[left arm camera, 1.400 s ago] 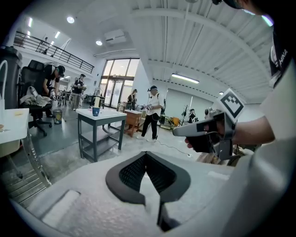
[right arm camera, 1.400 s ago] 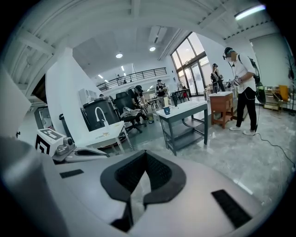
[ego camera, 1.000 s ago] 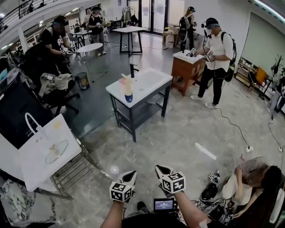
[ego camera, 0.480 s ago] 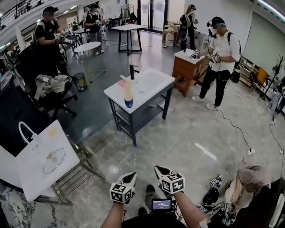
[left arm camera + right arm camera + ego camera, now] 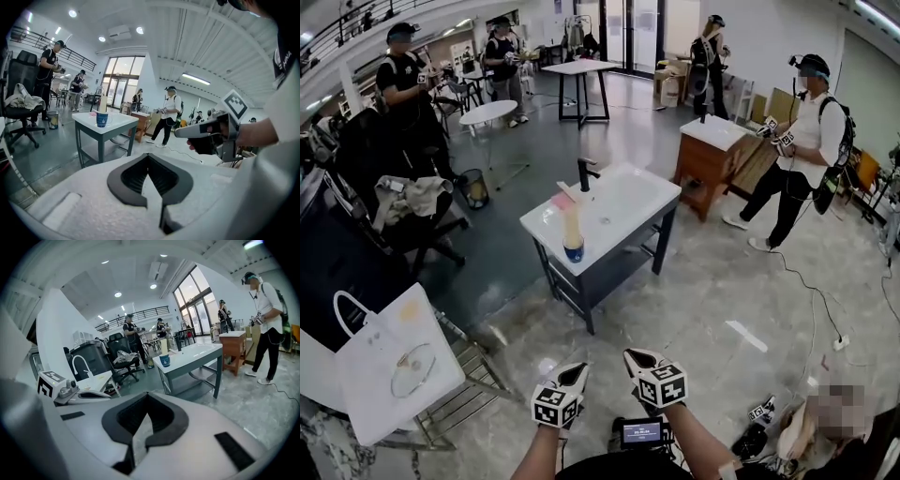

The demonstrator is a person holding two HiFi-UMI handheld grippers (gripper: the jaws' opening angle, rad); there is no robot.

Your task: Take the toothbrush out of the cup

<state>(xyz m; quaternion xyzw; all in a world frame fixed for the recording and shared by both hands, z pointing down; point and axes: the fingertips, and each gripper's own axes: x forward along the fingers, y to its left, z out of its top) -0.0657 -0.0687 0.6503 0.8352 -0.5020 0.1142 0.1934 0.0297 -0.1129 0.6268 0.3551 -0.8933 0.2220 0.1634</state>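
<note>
Fingers [image 5: 125, 180] on my left gripper [image 5: 573, 374] and right gripper [image 5: 639, 360] pressed together, empty | toothbrush [image 5: 571, 217] stands in cup [image 5: 574, 250] on tabletop [image 5: 623, 199] (well apart from me) | nothing done yet: reach, grip, lift out remain

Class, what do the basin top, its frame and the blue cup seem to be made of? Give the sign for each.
Basin top: probably glazed ceramic or resin; white, glossy, catching light.
Frame: likely painted metal; thin, dark, straight bars.
Cup: plastic or ceramic, too small to tell; blue, opaque.
</note>
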